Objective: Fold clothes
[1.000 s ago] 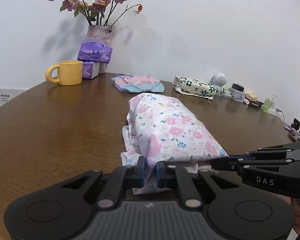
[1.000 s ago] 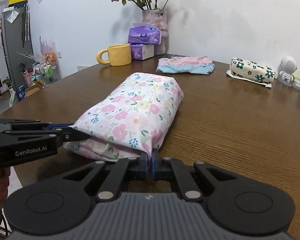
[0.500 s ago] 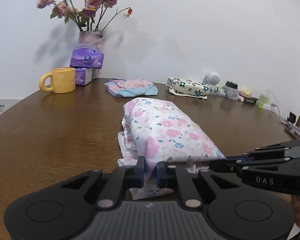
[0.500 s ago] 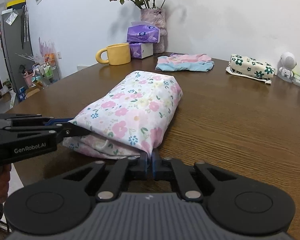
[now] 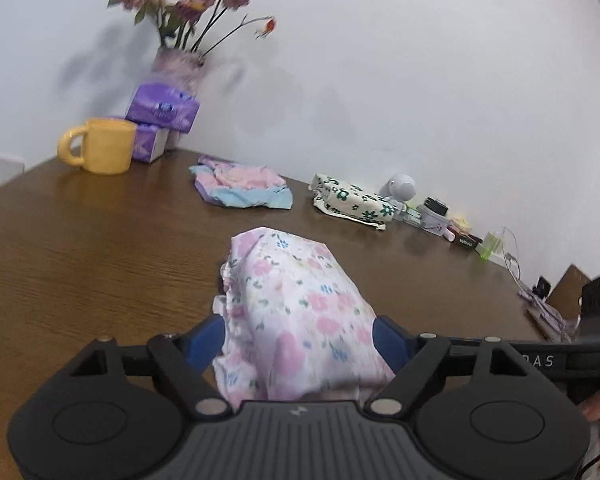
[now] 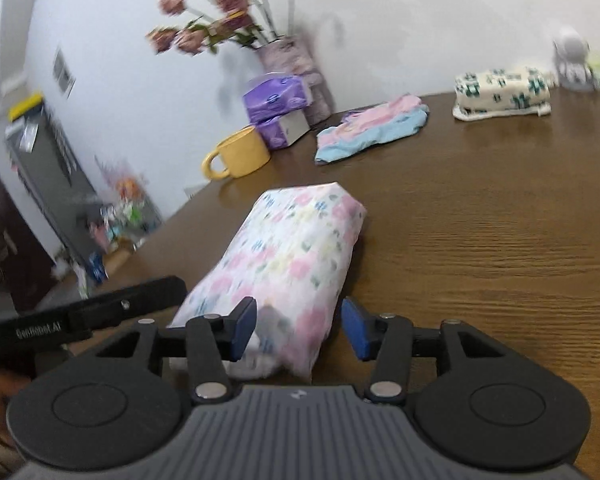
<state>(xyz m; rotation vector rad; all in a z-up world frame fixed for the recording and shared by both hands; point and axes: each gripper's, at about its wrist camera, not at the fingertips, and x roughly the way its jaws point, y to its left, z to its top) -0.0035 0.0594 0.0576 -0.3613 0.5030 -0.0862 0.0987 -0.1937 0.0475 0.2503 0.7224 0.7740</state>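
Left wrist view: left gripper (image 5: pixel 298 338) spread wide, blue pads either side of the near end of the floral folded garment (image 5: pixel 296 312), cloth between them but not pinched. Garment lying on the brown wooden table (image 5: pixel 92 248), long axis pointing away from the camera. Farther back a folded pink-and-blue garment (image 5: pixel 242 186), yellow mug (image 5: pixel 102 150), purple tissue packs (image 5: pixel 162 110), vase of dried roses (image 5: pixel 180 66), green-flowered pouch (image 5: pixel 350 200). Right gripper (image 5: pixel 540 360) just visible at the right edge, black with DAS lettering.

Right wrist view: right gripper (image 6: pixel 298 334) also wide apart, blue pads flanking the near corner of the same floral bundle (image 6: pixel 292 256), no grip on it. Left gripper body (image 6: pixel 80 316) at the left, close beside the bundle. Frame motion-blurred
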